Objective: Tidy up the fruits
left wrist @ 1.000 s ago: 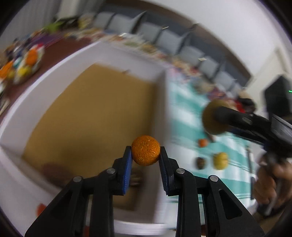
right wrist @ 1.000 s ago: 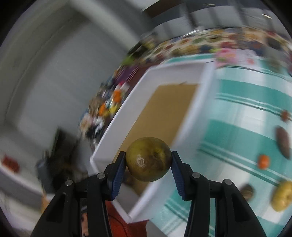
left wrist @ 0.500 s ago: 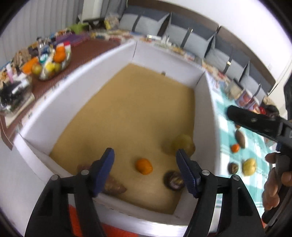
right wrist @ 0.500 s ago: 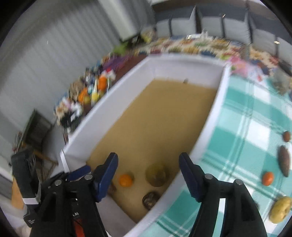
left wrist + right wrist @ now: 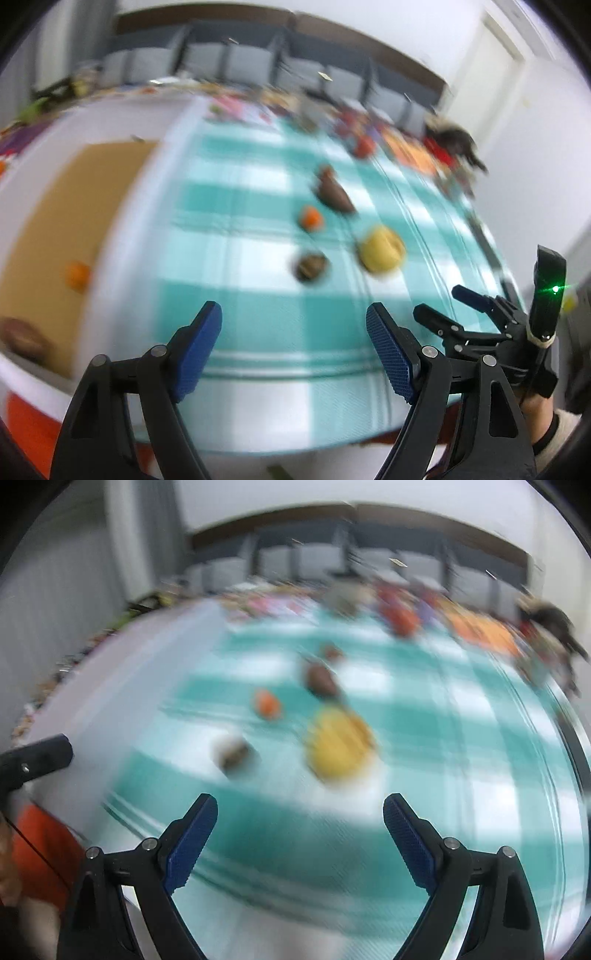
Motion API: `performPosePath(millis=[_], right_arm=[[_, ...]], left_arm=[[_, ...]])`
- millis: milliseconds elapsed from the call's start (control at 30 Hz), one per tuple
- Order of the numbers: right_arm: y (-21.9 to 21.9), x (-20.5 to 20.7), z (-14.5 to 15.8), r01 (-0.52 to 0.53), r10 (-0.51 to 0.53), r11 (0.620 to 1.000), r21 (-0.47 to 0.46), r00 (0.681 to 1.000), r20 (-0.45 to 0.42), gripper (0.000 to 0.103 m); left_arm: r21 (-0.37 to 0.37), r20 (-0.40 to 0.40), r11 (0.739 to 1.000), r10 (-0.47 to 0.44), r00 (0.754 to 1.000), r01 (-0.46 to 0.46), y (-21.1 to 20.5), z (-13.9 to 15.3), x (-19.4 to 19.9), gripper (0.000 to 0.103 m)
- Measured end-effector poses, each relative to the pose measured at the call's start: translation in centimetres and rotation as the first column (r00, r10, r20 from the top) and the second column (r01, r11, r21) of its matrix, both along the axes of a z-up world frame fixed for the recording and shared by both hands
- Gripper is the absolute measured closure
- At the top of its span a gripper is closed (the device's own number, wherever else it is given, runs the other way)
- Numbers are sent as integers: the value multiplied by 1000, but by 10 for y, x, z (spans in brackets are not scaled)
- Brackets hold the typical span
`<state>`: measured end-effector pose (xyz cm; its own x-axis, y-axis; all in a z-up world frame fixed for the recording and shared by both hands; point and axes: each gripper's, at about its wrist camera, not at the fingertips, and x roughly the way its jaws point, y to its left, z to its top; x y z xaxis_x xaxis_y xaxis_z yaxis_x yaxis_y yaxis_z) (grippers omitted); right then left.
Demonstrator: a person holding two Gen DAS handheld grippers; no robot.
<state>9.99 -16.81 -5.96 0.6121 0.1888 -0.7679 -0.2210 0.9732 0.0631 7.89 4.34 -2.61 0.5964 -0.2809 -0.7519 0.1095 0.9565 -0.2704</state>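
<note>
A table covered by a teal-and-white checked cloth (image 5: pixel 258 302) is seen blurred, with a white-walled box floored in brown card (image 5: pixel 55 206) at its left, in which a small orange fruit (image 5: pixel 77 275) lies. On the cloth, a yellow round fruit (image 5: pixel 382 249), a small orange-red fruit (image 5: pixel 312 218), a dark round fruit (image 5: pixel 310 266) and a brown oblong fruit (image 5: pixel 334 192) are clustered near one another. The left gripper (image 5: pixel 294 343) and the right gripper (image 5: pixel 300 834) are held above the cloth, their blue-padded jaws having just been opening and now spread wide with nothing between them.

Black left gripper (image 5: pixel 293 345) with blue ribbed pads, silver screws, cream sleeve (image 5: pixel 565 428)
</note>
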Motion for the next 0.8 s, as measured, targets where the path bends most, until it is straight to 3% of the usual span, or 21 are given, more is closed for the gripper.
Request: performPosePath(millis=[100, 200, 367, 567, 700, 800], right_arm=[[-37, -32, -25, 94, -94, 995, -16, 996, -4, 12], [-44, -49, -36, 107, -107, 994, -32, 994, 5, 12], [-33, -45, -37, 70, -65, 994, -80, 996, 61, 12], [-24, -45, -60, 41, -39, 993, -115, 999, 17, 12], [-30, -42, -67, 61, -62, 993, -97, 998, 1, 11], [-33, -41, -69, 71, -71, 993, -92, 997, 3, 6]], left_arm=[[55, -22, 998, -24, 999, 26, -32, -37, -5, 21], [121, -36, 992, -42, 998, 46, -44, -59, -4, 21], [186, 7, 982, -20, 1000, 19, -40, -69, 5, 21], [225, 8, 974, -8, 1000, 6, -34, -84, 2, 21], [231, 3, 973, -20, 1000, 18, -38, -86, 3, 14], [259, 8, 966, -32, 999, 29, -43, -88, 2, 12]])
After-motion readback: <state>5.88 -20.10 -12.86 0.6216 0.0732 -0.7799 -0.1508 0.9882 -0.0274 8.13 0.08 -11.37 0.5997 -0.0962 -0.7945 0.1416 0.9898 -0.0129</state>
